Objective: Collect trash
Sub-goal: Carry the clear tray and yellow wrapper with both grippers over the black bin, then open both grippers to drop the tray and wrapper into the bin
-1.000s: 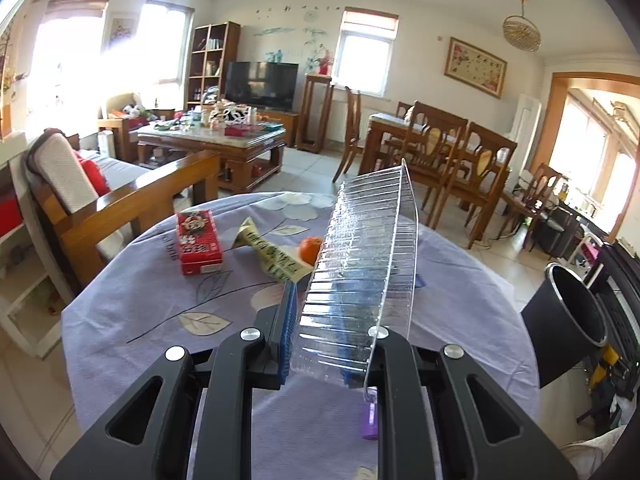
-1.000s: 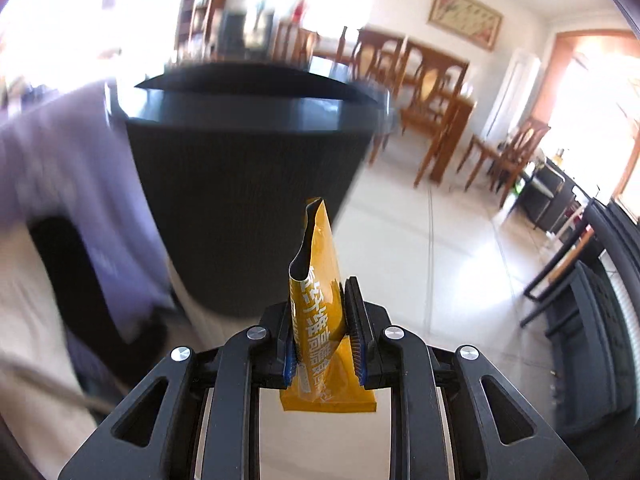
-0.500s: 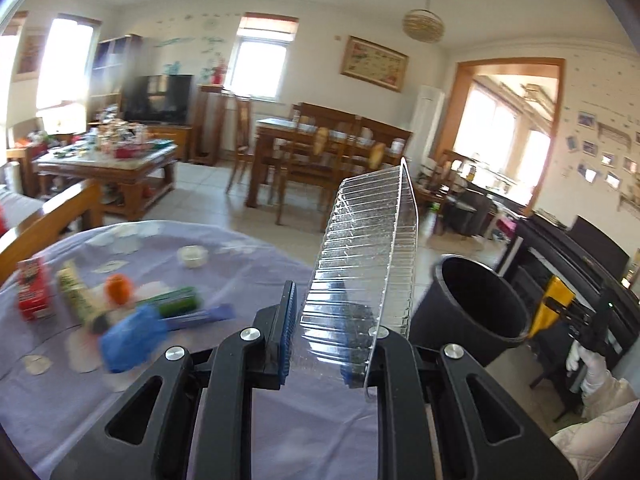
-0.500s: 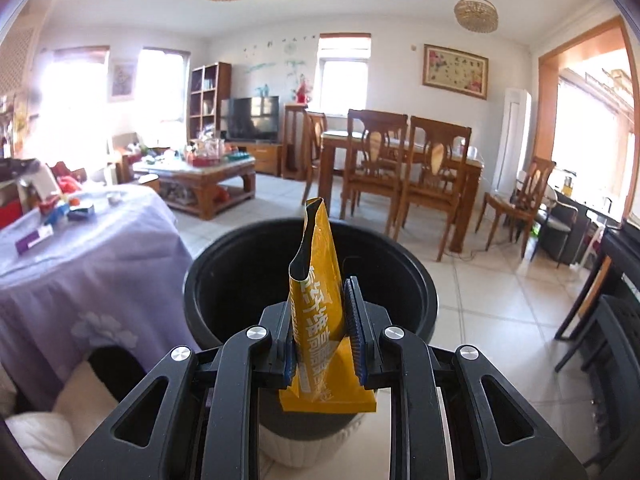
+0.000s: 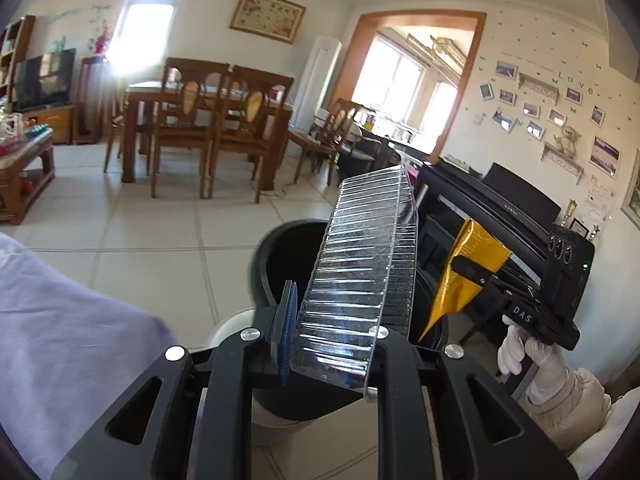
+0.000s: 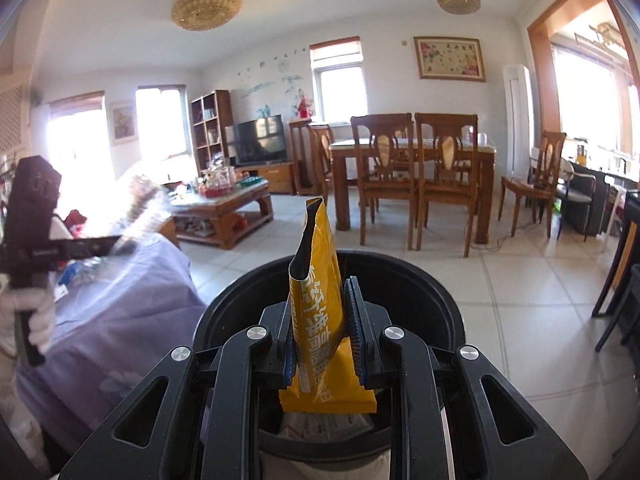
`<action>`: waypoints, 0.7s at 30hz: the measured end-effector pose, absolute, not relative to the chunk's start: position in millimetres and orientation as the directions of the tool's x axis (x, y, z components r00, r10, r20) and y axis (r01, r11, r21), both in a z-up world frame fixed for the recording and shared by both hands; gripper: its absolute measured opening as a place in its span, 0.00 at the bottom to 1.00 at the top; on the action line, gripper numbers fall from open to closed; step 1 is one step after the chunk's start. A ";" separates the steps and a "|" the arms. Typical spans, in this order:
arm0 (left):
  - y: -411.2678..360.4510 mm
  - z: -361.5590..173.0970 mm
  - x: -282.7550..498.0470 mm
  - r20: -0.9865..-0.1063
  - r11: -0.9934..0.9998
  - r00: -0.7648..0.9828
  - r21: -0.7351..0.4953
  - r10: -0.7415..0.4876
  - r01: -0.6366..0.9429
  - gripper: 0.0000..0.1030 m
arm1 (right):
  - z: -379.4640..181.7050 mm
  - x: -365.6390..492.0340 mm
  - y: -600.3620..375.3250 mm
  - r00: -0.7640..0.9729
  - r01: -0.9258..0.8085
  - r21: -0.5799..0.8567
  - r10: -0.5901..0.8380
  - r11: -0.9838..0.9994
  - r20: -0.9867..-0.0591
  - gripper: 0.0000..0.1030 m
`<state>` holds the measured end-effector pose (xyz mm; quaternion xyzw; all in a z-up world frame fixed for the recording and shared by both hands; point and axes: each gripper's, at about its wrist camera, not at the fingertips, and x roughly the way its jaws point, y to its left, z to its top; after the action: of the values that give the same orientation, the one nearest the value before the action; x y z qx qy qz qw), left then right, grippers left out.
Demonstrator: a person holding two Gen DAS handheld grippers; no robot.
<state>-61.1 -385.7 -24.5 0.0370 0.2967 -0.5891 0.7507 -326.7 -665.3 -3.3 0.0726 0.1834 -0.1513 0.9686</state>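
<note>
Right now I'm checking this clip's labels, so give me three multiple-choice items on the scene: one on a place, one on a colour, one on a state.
1. Where is the black bin?
A. On the dining table
B. On the floor, below both grippers
C. On the sofa

2. What colour is the wrapper in the right gripper?
A. Yellow
B. Green
C. Red

3. What is the state of the left gripper?
A. Open and empty
B. Shut on a spoon
C. Shut on the clear ridged plastic tray

Answers:
1 B: both wrist views look down into its open mouth, on the tiled floor.
2 A: the pouch between the pads is yellow.
3 C: the tray stands clamped between the fingers.
</note>
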 end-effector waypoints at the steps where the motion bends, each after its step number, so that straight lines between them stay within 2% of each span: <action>1: -397.7 -28.8 -63.7 -0.503 0.295 0.116 -0.293 -0.857 0.910 0.18 | -5.8 -325.2 -667.4 0.886 0.321 0.093 -0.264 0.943 -0.382 0.21; 6: -437.5 -46.4 -73.4 -0.577 0.293 0.098 -0.255 -0.811 0.922 0.22 | -18.8 -319.6 -672.0 0.875 0.336 0.133 -0.256 0.933 -0.412 0.23; 7: -437.7 -46.3 -74.4 -0.588 0.299 0.099 -0.253 -0.802 0.920 0.22 | -20.1 -319.1 -672.5 0.870 0.343 0.137 -0.259 0.929 -0.419 0.30; 8: -441.4 -48.7 -74.5 -0.600 0.302 0.096 -0.253 -0.794 0.919 0.24 | -21.4 -319.3 -672.2 0.866 0.352 0.134 -0.267 0.926 -0.423 0.41; 9: -442.9 -51.1 -76.0 -0.608 0.307 0.098 -0.251 -0.788 0.918 0.37 | -21.7 -319.3 -672.3 0.863 0.359 0.128 -0.277 0.924 -0.424 0.49; 10: -443.6 -52.0 -77.6 -0.617 0.318 0.108 -0.241 -0.780 0.917 0.61 | -22.0 -320.3 -671.2 0.862 0.367 0.126 -0.285 0.922 -0.420 0.65; 11: -441.9 -52.2 -78.5 -0.621 0.333 0.128 -0.225 -0.773 0.916 0.71 | -21.9 -321.6 -669.9 0.865 0.368 0.126 -0.289 0.921 -0.411 0.71; 12: -442.5 -53.8 -80.2 -0.614 0.339 0.144 -0.215 -0.776 0.916 0.76 | -21.6 -322.6 -667.9 0.867 0.369 0.121 -0.295 0.921 -0.402 0.71; 21: -421.0 -45.4 -80.0 -0.589 0.363 0.168 -0.228 -0.790 0.904 0.79 | -19.8 -316.3 -655.1 0.870 0.356 0.102 -0.289 0.929 -0.400 0.71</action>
<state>-80.0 -421.0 -45.4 0.0875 0.3238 -0.5577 0.7592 -316.3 -655.1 -19.8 0.0866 0.1927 -0.1676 0.9630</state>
